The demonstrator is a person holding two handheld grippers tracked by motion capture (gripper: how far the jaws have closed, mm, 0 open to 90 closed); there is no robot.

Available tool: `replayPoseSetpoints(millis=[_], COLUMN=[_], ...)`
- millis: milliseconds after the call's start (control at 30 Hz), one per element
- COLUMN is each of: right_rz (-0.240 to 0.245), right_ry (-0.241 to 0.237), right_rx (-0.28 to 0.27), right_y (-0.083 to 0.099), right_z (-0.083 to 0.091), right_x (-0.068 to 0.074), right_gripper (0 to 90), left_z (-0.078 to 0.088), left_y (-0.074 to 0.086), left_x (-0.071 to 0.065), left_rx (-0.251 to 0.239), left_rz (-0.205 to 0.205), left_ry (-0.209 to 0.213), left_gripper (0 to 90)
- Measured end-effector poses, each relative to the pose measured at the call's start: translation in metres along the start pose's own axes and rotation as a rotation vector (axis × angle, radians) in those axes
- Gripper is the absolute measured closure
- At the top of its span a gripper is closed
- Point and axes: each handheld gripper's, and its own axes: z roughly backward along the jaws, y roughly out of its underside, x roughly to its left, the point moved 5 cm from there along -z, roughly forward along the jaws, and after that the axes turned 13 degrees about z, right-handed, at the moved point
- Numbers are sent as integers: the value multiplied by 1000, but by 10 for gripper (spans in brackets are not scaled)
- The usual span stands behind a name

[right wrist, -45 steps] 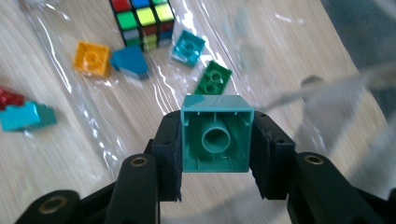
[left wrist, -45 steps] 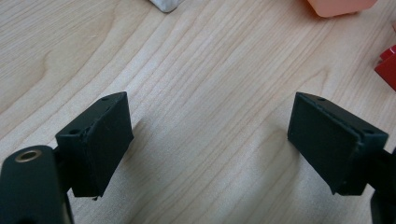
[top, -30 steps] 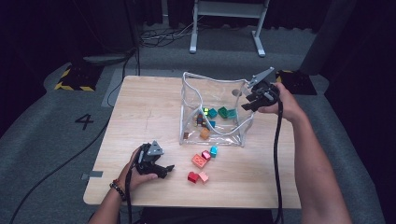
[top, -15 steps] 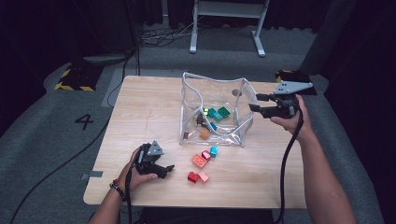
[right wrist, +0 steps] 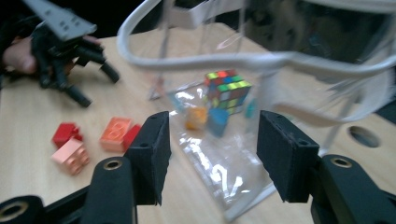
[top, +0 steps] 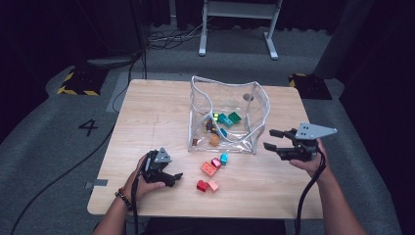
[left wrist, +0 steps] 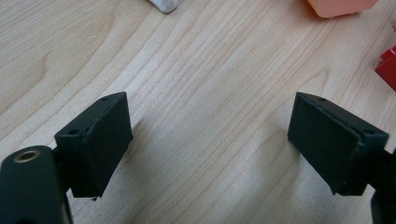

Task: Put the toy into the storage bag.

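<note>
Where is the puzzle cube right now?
In the right gripper view, the multicoloured puzzle cube sits inside the clear bag, among small blocks near its bottom, beyond the open right gripper.

One readable mark: the digit "4" [top: 89,127], dark, on the grey floor [top: 44,147] left of the table [top: 161,112]. No other text, brand or label legible anywhere.

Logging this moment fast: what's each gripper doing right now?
Left gripper: open, empty, low over the bare table.
Right gripper: open, holding nothing, beside the clear bag.
</note>
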Motion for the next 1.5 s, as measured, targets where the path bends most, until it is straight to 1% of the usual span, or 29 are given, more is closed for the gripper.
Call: replayPoseSetpoints(millis=[33, 100, 167, 267, 300, 333, 433, 467, 500, 533, 567, 600, 633, 700, 767, 833, 867, 933, 967, 1000, 1033, 1100, 1133, 1167, 1200, 1233, 1333, 1367, 1500], right_rz=[-3, 9, 16, 10, 9, 21, 33, 31, 58, 59, 44, 48, 35, 63, 105, 63, 72, 65, 75, 65, 64, 54, 80, 72, 87, 87, 65, 89, 68], right_ry=[-16, -51, -89, -156, -165, -173, -208, -212, -214, -212, -207, -196, -190, -182, -158, -171, -183, -195, -189, -171, -175, -207, -201, -200, -201, -207, -204, -206, -195], right_rx=[2, 15, 33, 73, 97, 114, 140, 157, 160, 168, 172, 189, 204, 210, 198, 208, 194, 201, 207, 216, 217, 196, 207, 207, 194, 187, 205, 183, 176], right_y=[2, 9, 15, 30, 34, 37, 43, 45, 46, 48, 48, 49, 49, 48, 48, 50, 50, 51, 52, 52, 53, 53, 55, 54, 54, 54, 56, 56, 54], right_z=[-2, -13, -25, -51, -60, -68, -92, -99, -106, -112, -116, -119, -121, -127, -134, -137, -139, -141, -142, -143, -144, -146, -146, -147, -147, -147, -143, -143, -132], right_x=[5, 19, 29, 44, 47, 50, 57, 59, 59, 60, 60, 59, 59, 57, 53, 52, 52, 54, 54, 55, 55, 58, 58, 60, 60, 60, 60, 59, 56], right_gripper=[452, 456, 453, 439, 425, 422, 420, 419, 418, 417, 416, 407, 395, 392, 397, 416, 429, 468, 494, 507, 519, 577, 583, 588, 589, 590, 591, 591, 591], left_z=[0, 0, 0, 0, 0, 0, 0, 0, 0, 0, 0, 0, 0, 0, 0, 0, 0, 0, 0, 0, 0, 0, 0, 0, 0, 0, 0, 0, 0], left_y=[0, 0, 0, 0, 0, 0, -1, 0, 0, 0, 0, 0, 0, 0, 0, 0, 0, 0, -1, 0, -1, 0, -1, -1, -1, -1, -1, -1, -1], left_x=[0, 0, 0, 0, 0, 0, 0, 0, 0, 0, 0, 0, 0, 0, 0, 0, 0, 0, 0, 0, 0, 0, 0, 0, 0, 0, 0, 0, 0], left_rx=[0, -2, -2, -4, -4, -4, -7, -6, -6, -7, -6, -6, -6, -6, -6, -6, -6, -6, -7, -6, -7, -7, -8, -8, -7, -7, -8, -7, -7], left_rz=[0, -3, -3, -6, -5, -6, -5, -4, -4, -4, -4, -4, -4, -4, -4, -4, -5, -5, -5, -3, -6, -4, -6, -6, -6, -6, -6, -6, -6], left_ry=[0, -2, -2, -2, -2, -2, -3, -3, -4, -5, -2, -2, -2, -2, -3, -3, -6, -5, -6, -2, -8, -5, -7, -7, -7, -7, -7, -7, -8], left_gripper=[138, 138, 138, 138, 138, 138, 138, 139, 139, 138, 138, 138, 138, 138, 139, 138, 138, 138, 138, 138, 138, 138, 139, 138, 138, 138, 138, 139, 138])
